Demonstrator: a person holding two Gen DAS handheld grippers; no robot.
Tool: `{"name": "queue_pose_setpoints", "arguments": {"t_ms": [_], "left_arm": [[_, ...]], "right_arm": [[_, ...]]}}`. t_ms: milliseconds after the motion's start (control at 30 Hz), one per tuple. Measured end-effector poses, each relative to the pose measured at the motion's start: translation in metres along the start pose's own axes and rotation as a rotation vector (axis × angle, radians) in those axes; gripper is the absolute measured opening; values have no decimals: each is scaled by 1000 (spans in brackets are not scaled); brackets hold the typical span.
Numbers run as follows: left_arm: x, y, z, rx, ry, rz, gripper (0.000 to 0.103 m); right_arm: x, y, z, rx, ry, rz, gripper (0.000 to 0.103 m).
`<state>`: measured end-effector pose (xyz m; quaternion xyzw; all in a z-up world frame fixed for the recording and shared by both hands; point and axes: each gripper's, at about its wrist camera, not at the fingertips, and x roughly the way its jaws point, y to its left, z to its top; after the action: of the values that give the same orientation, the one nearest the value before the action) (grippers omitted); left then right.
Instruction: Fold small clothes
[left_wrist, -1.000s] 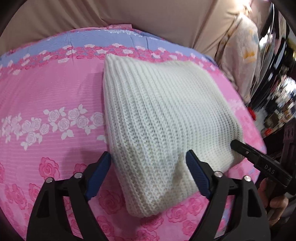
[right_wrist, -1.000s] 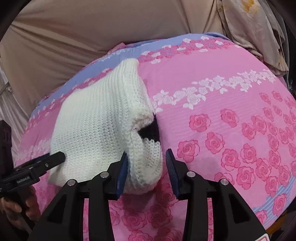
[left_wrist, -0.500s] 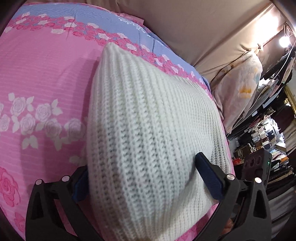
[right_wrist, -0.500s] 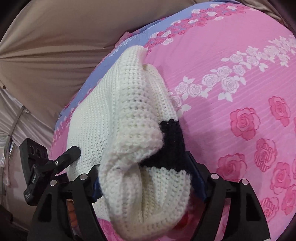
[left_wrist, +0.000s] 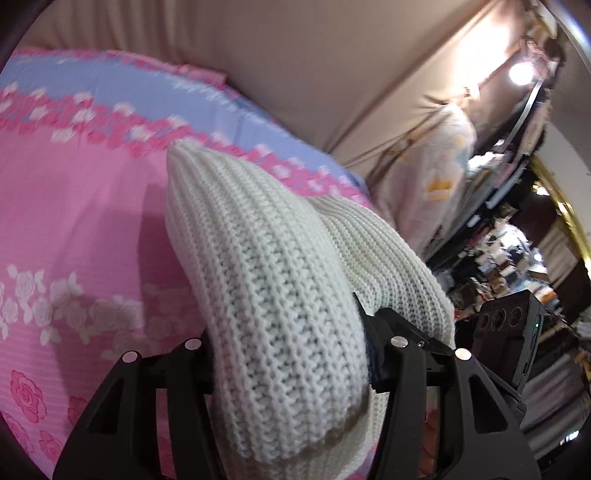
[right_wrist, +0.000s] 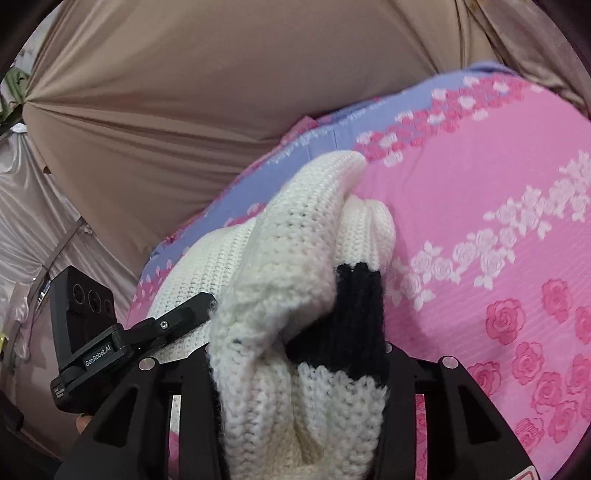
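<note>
A chunky cream knit sweater (left_wrist: 280, 280) with a black band (right_wrist: 354, 317) is bunched up above the pink rose-print bedsheet (left_wrist: 74, 221). The left gripper (left_wrist: 288, 354) is clamped on its fold at 6 o'clock; the right gripper (right_wrist: 299, 369) likewise pinches its banded edge at 6 o'clock.

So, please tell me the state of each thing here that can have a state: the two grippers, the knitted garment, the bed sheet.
left gripper: shut on the white knitted garment, near edge bunched between its fingers.
right gripper: shut on the white knitted garment, at the part with the black band.
white knitted garment: near edge lifted, far end on the bed.
pink floral bed sheet: spread flat.
</note>
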<state>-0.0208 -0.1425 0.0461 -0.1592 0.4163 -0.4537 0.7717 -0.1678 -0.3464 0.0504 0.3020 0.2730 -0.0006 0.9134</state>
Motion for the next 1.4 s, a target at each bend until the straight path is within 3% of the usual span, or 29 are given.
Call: {"name": "queue_pose_setpoints", "arguments": {"t_ms": [67, 267, 367, 467, 667, 767, 867, 933, 967, 1033, 1133, 1200, 1333, 1367, 1400], "left_arm": [[-17, -22, 9, 46, -30, -59, 52], [-110, -93, 40, 288, -230, -177, 53], [-156, -104, 56, 367, -323, -185, 53], [-188, -94, 68, 395, -384, -145, 54], [-216, -10, 79, 362, -397, 14, 54], [-200, 62, 80, 302, -361, 99, 54], [-158, 163, 68, 131, -271, 203, 54], [-135, 223, 50, -40, -187, 271, 54], [-132, 247, 37, -135, -172, 321, 56], [-149, 256, 20, -139, -258, 222, 60], [-173, 242, 9, -92, -325, 262, 74], [-170, 241, 11, -100, -294, 224, 89], [-153, 257, 23, -153, -221, 186, 89], [-149, 265, 23, -175, -208, 169, 80], [-146, 272, 24, -208, -195, 145, 68]], "right_arm": [[-36, 20, 12, -40, -92, 7, 39], [-114, 88, 40, -175, -319, 106, 40], [-124, 127, 50, -239, -394, 175, 41], [-106, 156, 53, -256, -408, 234, 42], [8, 182, 34, -191, -262, 326, 42], [92, 183, 8, -171, -154, 293, 43], [192, 164, -26, -116, 77, 210, 45], [241, 147, -54, -110, 233, 77, 44], [247, 143, -63, -117, 250, 45, 44], [228, 145, -71, -167, 185, 78, 51], [203, 158, -72, -255, 145, 31, 61], [210, 159, -71, -256, 176, 40, 66], [248, 143, -62, -145, 245, 32, 72], [258, 137, -61, -87, 277, 74, 70], [266, 134, -61, -52, 299, 112, 58]]}}
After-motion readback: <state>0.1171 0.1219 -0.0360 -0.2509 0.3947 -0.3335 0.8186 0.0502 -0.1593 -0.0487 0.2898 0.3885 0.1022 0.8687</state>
